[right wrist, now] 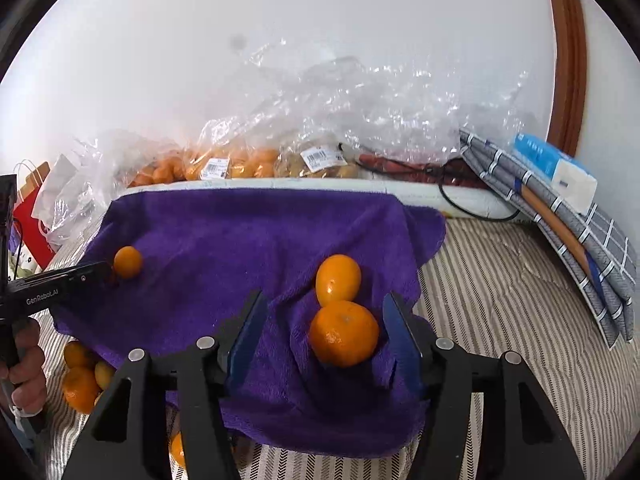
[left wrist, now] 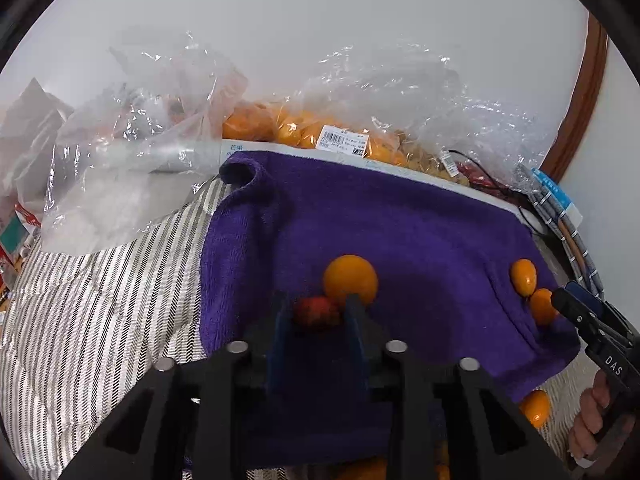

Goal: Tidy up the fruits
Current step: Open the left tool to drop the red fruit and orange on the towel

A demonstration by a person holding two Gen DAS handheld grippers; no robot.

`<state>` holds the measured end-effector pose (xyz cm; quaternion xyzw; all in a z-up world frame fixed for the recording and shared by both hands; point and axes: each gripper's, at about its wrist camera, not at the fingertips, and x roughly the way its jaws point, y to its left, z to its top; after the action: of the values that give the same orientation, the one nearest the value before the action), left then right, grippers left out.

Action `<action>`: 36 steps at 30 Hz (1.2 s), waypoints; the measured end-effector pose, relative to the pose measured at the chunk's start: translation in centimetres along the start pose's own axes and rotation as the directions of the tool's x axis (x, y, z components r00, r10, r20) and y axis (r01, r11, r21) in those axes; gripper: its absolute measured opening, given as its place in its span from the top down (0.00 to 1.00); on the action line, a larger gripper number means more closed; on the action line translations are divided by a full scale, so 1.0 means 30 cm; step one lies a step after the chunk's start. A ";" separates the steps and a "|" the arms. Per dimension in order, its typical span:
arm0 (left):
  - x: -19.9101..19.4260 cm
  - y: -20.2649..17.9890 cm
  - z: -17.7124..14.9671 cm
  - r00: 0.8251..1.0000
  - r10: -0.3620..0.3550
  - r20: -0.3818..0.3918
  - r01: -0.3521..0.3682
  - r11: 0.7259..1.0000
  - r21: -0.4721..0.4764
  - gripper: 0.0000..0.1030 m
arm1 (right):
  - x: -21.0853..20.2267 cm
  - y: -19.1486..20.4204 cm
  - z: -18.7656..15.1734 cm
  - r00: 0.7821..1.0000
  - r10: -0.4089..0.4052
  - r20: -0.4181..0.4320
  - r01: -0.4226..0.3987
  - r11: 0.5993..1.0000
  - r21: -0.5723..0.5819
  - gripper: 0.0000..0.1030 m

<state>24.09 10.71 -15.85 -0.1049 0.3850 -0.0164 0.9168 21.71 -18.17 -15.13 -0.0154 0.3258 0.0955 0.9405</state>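
Left wrist view: left gripper (left wrist: 318, 316) closed on a small red fruit (left wrist: 316, 312). Right gripper (right wrist: 324, 336) open, mandarin (right wrist: 344, 333) between its fingers, toward the right one.

Both wrist cams close, facing wall; share purple towel (left wrist: 400, 232).

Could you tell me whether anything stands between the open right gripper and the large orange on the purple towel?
Nothing visible does: the large round orange lies on the purple terry towel, between the right gripper's open fingers.
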 end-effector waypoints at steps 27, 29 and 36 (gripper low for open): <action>-0.158 -0.050 -0.009 0.970 -0.182 0.158 0.177 0.983 0.048 0.61 | -0.255 0.068 -0.052 0.997 0.077 0.019 -0.078 0.997 0.024 0.46; -0.174 -0.052 -0.012 0.966 -0.196 0.167 0.190 0.980 0.054 0.61 | -0.283 0.069 -0.083 0.997 0.074 0.001 -0.074 0.997 0.032 0.46; -0.245 -0.031 -0.001 0.971 -0.176 0.161 0.179 0.984 0.001 0.61 | -0.357 0.071 -0.175 0.999 0.043 -0.022 -0.041 0.997 0.062 0.46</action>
<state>18.94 10.62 -10.54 -0.1462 0.2991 -0.0872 0.9389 9.86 -18.38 -12.58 0.0191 0.3395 0.1051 0.9345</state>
